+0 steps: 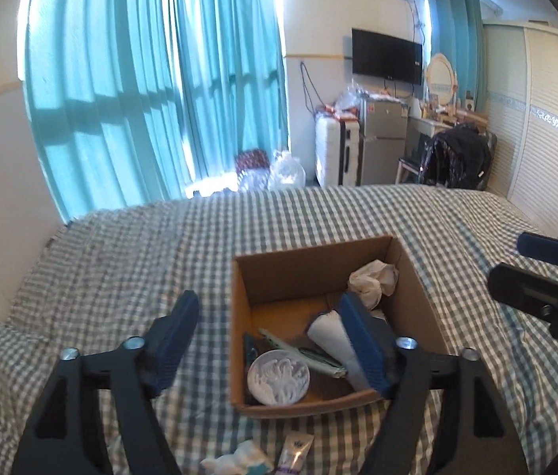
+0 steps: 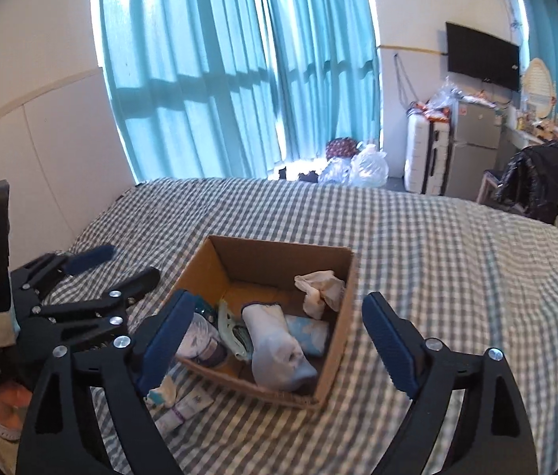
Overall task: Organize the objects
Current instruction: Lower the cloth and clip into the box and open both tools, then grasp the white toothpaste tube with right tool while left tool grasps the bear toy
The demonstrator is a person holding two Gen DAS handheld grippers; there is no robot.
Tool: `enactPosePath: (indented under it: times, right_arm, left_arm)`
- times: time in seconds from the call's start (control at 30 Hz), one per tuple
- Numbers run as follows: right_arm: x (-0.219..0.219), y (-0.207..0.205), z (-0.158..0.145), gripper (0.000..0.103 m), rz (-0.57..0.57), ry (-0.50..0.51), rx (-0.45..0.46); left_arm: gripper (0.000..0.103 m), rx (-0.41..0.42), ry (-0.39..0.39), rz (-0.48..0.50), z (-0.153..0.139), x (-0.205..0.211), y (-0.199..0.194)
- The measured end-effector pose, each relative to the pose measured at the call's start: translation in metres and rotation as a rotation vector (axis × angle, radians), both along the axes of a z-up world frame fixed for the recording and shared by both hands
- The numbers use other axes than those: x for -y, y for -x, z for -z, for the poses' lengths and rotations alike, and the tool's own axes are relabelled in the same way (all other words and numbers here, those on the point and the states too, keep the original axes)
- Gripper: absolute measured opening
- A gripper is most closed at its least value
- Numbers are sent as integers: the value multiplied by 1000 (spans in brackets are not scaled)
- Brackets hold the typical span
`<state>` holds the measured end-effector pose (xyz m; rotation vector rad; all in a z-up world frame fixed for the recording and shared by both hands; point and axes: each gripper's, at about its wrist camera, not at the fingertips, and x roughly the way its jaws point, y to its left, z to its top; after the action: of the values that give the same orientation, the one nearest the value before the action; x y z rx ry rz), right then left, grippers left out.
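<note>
Both claws, the left claw (image 1: 269,340) and right claw (image 2: 277,346), gape wide and empty above the cardboard box (image 2: 336,360) on the bed (image 2: 457,261). The small tube (image 1: 296,449) lying just outside the box likely goes next; a low, centred pinch suits it.

Below me lies the bed (image 2: 437,261), covered edge to edge in a grey-and-white checked sheet (image 1: 120,261) that wrinkles toward its left side. An open cardboard box (image 2: 334,352) sits directly on the sheet, about midway across and toward the near side. Just in front of the box's near left corner, also on the sheet, I see a small white tube with a purple band (image 1: 296,451) and, touching it on the left, a crumpled white and teal item (image 1: 239,461) whose kind I cannot make out.
</note>
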<state>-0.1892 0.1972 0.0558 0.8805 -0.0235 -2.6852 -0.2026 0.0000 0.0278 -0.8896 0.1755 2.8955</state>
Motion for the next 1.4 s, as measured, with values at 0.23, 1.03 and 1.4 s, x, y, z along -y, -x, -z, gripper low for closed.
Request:
enactPosePath:
  times: [0.23,1.03,1.4]
  right_arm:
    - [17,-60,-28,88,8,-8,-80]
    - [145,-45,215,83,-92,-128,356]
    - [145,-40,241,23,-128,-136,381]
  left_arm:
    - [95,-49,-8,-9,-17,29,-45]
    - [99,191,86,-240,154,124,-74]
    - [99,224,49,-207,165,119,-70]
